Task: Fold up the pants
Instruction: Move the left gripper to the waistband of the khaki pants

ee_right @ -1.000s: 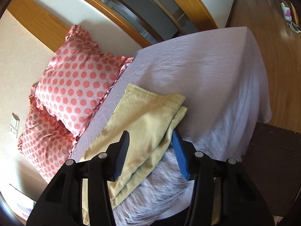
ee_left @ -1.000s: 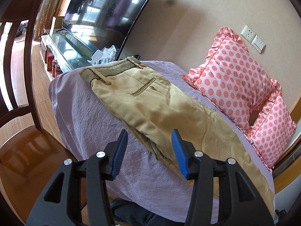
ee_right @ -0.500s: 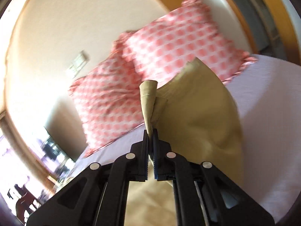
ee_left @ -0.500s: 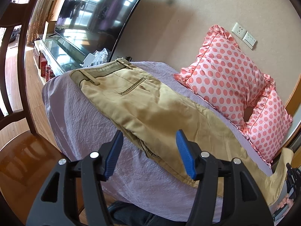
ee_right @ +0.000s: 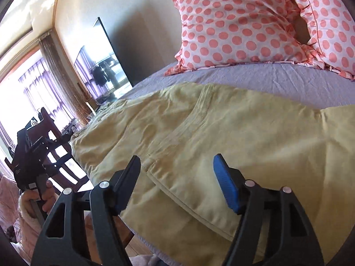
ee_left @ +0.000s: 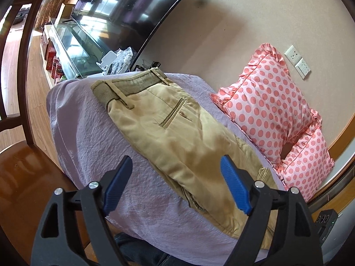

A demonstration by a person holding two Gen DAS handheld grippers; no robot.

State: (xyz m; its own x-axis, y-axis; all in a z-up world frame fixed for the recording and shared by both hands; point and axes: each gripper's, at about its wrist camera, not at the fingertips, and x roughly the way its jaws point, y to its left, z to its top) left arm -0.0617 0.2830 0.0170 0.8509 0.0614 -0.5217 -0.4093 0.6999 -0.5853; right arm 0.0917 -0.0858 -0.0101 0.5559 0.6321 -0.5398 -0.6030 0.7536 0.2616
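Khaki pants (ee_left: 177,137) lie lengthwise on a lilac-covered table (ee_left: 84,133), waistband at the far end near the TV. In the right wrist view the pants (ee_right: 221,137) lie spread below the pillows, with a leg section folded over on the right. My left gripper (ee_left: 177,185) is open and empty, just above the near edge of the pants. My right gripper (ee_right: 177,181) is open and empty, hovering over the pants' near edge. The left gripper also shows at the left of the right wrist view (ee_right: 33,166), held in a hand.
Two pink polka-dot pillows (ee_left: 273,110) lean against the wall along the table's far side. A dark wooden chair (ee_left: 17,88) stands at the left. A TV (ee_left: 124,6) and glass stand (ee_left: 71,51) lie beyond the waistband.
My right gripper was shut on the lifted pant hems half a second ago; it has let go and now hangs open over the pants. The left gripper opened wider and shifted slightly.
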